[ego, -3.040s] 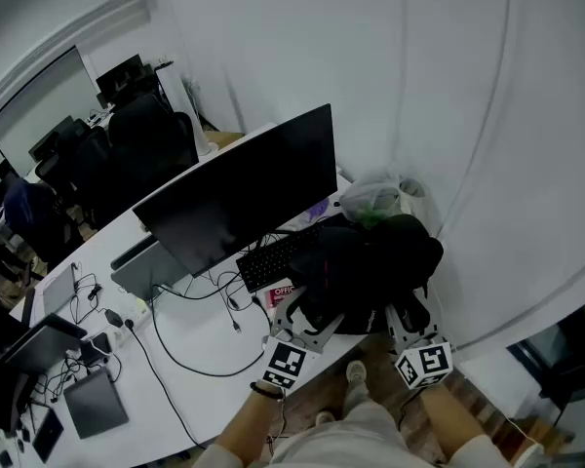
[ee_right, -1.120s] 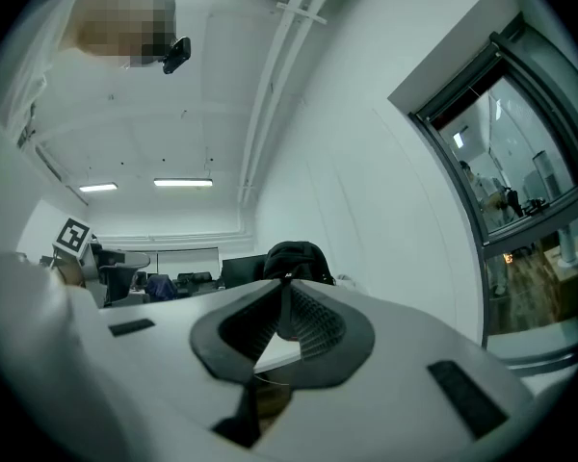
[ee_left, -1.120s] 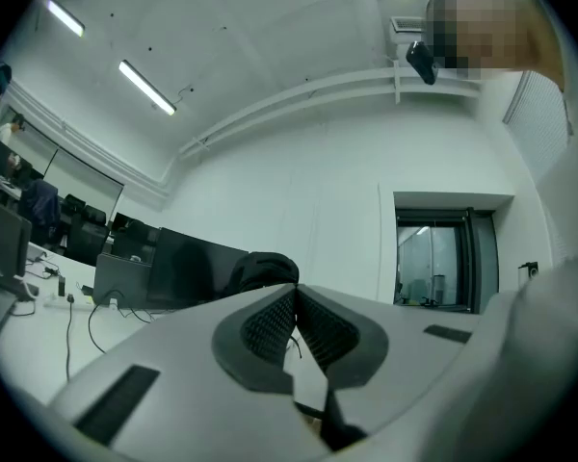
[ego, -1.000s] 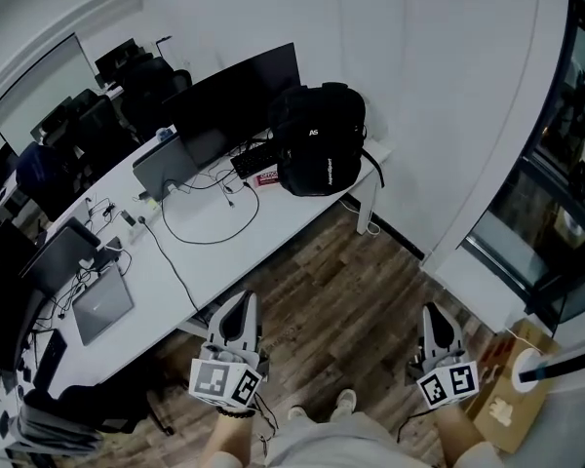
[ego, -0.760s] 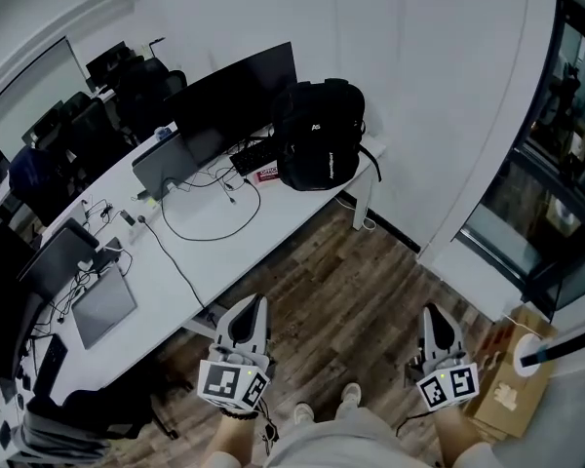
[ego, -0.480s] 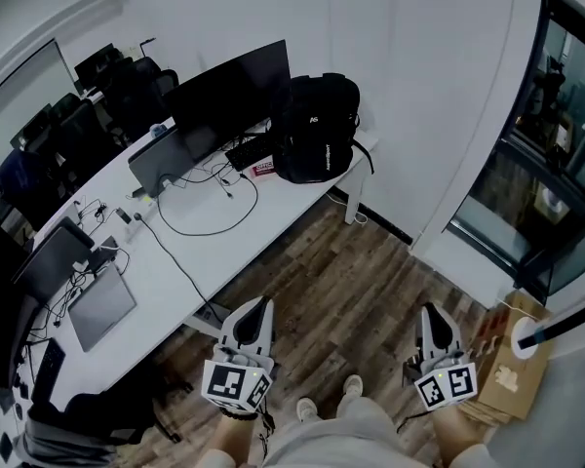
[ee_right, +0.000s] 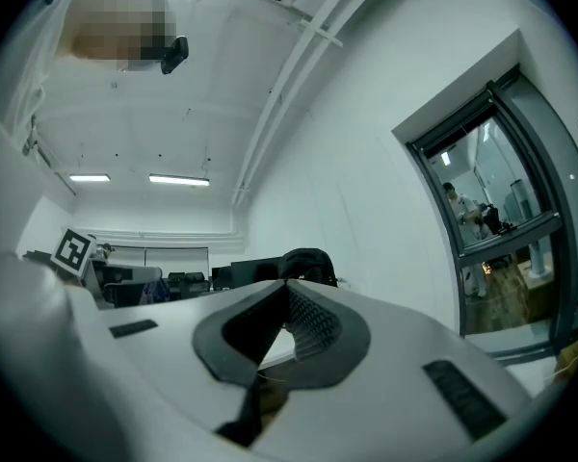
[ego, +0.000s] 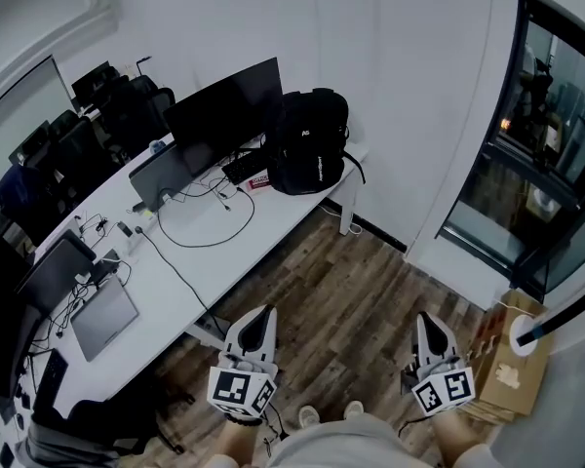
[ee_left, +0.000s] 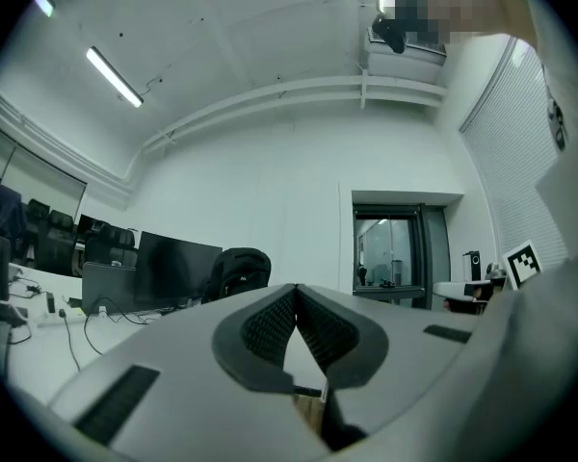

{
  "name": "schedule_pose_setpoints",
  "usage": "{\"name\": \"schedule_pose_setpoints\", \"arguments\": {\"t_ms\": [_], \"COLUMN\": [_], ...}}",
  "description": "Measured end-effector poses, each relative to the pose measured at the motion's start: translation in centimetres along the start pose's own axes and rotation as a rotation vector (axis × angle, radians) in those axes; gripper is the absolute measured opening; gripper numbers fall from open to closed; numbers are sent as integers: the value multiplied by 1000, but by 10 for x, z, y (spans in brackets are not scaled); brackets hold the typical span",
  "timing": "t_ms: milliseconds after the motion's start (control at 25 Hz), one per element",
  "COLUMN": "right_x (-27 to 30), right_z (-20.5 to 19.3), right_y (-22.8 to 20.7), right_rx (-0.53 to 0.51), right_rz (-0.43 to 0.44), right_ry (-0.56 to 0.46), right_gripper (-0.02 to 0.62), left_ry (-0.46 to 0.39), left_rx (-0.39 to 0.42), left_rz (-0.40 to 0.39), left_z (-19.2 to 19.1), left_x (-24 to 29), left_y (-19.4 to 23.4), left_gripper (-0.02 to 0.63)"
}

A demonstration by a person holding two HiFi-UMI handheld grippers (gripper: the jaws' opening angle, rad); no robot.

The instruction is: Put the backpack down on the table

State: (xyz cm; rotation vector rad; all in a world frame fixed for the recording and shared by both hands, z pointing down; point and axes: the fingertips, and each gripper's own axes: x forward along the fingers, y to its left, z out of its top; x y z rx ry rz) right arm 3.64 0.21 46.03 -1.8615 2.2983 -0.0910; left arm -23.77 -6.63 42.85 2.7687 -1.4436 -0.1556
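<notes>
White table (ego: 273, 213): backpack (ego: 309, 144) upright at far end w/ monitor (ego: 224, 110), keyboard (ego: 242, 166), cables (ego: 236, 230); laptop (ego: 102, 315) nearer.

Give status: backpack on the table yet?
Done: backpack stands upright on the table end, beside the monitor. In hand: nothing; left gripper shut and empty, right gripper has just closed its fingers on nothing, both over the wood floor away from the table. Left: nothing visible.

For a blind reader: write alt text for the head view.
A black backpack stands on the end of a white table, beside a monitor. Over the wood floor, the left tongs and right tongs are shut and empty.
</notes>
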Motion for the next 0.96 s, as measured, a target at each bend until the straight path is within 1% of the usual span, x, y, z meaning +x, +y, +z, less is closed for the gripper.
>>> {"name": "schedule_pose_setpoints", "arguments": {"t_ms": [200,400,640,960], "right_x": [-9,-12,-12,-13], "right_z": [8,11,11,12], "right_y": [0,-4,-6,-9], "right_rx": [-14,-12,-5,-1], "right_rz": [37,47,63,69], "right_ry": [2,-3,-7,-4], "right_gripper": [15,15,14,14], "left_ry": [-17,-21,-16,-18], "left_rx": [8,32,34,34], "left_rz": [7,10,31,25], "left_z": [2,2,5,1], "left_x": [2,3,0,2], "left_y": [-21,-31,-35,-40], "left_gripper": [8,9,9,9]}}
